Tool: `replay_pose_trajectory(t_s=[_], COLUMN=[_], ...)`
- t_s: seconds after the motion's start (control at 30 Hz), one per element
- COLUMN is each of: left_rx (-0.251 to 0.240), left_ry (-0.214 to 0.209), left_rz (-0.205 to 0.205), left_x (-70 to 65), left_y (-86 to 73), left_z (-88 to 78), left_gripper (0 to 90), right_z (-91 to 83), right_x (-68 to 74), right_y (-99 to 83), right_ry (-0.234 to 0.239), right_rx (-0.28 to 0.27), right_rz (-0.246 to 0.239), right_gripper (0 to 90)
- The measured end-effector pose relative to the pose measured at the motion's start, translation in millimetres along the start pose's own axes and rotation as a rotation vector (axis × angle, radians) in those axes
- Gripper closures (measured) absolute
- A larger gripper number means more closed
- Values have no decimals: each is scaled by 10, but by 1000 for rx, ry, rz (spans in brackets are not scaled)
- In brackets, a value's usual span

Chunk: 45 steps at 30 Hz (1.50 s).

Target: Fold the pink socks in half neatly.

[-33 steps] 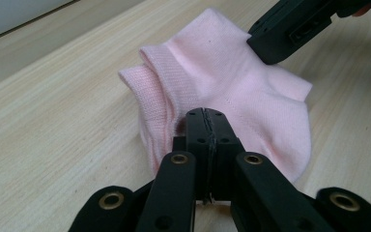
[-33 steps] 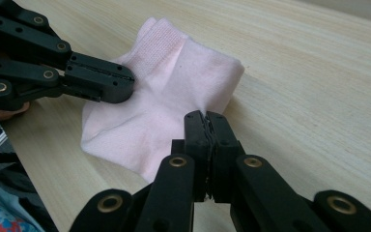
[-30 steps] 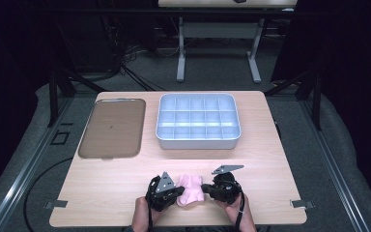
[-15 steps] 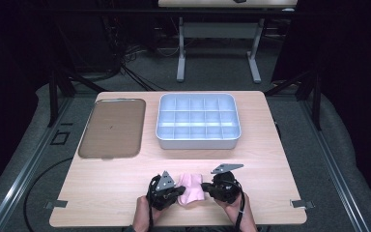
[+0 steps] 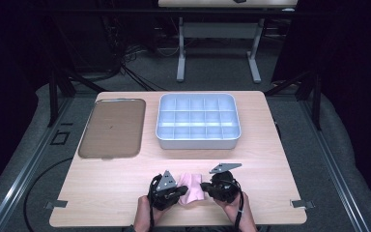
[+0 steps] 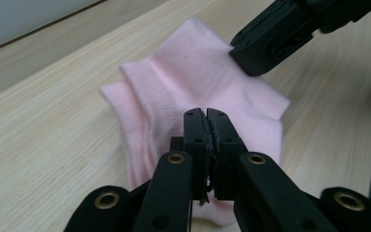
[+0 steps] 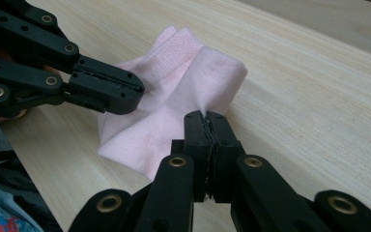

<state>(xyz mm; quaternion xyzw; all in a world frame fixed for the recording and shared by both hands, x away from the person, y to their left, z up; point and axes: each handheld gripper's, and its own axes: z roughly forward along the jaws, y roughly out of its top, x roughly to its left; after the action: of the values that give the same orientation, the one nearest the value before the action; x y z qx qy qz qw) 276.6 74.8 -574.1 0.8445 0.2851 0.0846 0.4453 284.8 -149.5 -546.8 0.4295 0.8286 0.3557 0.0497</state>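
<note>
Left gripper (image 5: pixel 176 192) and right gripper (image 5: pixel 206 187) are both clamped tight on a pink sock (image 5: pixel 191 191), pinching opposite sides. Sock lies bunched on the table (image 5: pixel 116 188) near its front edge, mid-width, between both hands.

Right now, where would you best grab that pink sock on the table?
At its two opposite edges, one from each side, low along the table. The pink sock lies flat and folded, so only thin edges offer a pinch. The left gripper and right gripper are shut on them.
</note>
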Motion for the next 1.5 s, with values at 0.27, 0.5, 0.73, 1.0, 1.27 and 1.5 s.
replay_pose_trajectory(t_s=[0.27,0.5,0.73,1.0,1.27,1.5], left_rx=[45,47,28,-26,44,42], left_ry=[-8,-4,-1,19,29,21], left_rz=[-4,-4,2,-9,-39,-44], left_x=[-1,4,26,44,134,148], left_y=[9,12,25,74,-48,-52], left_z=[184,196,130,-172,53,82], left_gripper=[890,894,867,823,877,896], right_z=[-13,-34,49,-56,-34,40], right_x=[2,32,33,-65,-27,66], right_y=[-12,57,120,74,88,176], right_ry=[5,55,95,99,118,145], right_rx=[-3,-29,-39,11,-11,-68], right_rz=[3,-10,-6,5,-7,-33], right_gripper=[889,892,892,892,892,892])
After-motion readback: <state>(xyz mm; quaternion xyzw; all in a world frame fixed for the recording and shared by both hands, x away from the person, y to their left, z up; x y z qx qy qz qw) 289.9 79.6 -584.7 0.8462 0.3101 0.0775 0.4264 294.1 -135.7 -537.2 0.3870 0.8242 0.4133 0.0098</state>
